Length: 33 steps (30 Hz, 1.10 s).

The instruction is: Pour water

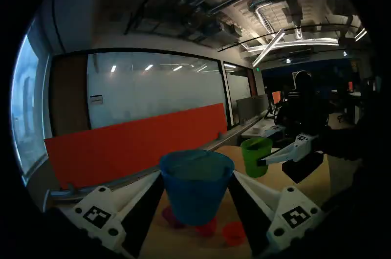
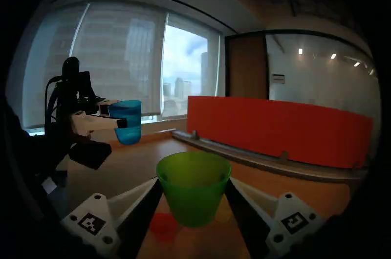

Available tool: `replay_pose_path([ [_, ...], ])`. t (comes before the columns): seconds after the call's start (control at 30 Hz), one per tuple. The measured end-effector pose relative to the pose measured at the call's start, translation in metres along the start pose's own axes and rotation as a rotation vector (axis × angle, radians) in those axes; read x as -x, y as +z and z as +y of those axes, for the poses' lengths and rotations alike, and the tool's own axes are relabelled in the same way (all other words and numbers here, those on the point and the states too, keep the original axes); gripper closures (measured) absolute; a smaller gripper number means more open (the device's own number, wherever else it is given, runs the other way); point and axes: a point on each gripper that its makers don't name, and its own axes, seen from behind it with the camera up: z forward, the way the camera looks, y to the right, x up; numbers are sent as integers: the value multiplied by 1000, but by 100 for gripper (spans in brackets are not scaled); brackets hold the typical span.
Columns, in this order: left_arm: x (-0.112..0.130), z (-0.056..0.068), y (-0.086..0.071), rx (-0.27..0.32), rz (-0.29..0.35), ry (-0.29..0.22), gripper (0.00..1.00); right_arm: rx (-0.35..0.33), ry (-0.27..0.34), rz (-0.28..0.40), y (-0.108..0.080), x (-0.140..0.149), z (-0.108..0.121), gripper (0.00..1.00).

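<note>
The left claw [image 1: 195, 183] is held level above the wooden counter [image 1: 273, 176], its fingers pinching an upright blue cup [image 1: 197, 200] by the sides. The right claw [image 2: 193, 195], likewise level, pinches an upright green cup [image 2: 193, 188]. Both cups are raised off the counter, near each other but apart.

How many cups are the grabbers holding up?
2. The blue cup is held in the left gripper, the green cup in the right gripper. Small red things on the table are too blurry to name.
</note>
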Motion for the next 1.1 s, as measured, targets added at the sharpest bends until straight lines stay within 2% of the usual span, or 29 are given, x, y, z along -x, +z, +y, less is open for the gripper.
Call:
replay_pose_path([
  [0.5, -21, -2, 11, -28, 5, 147, 15, -88, 15, 10, 11, 6, -33, 12],
  [1.1, -61, -2, 21, -60, 33, 389, 15, -169, 10, 10, 25, 3, -68, 12],
])
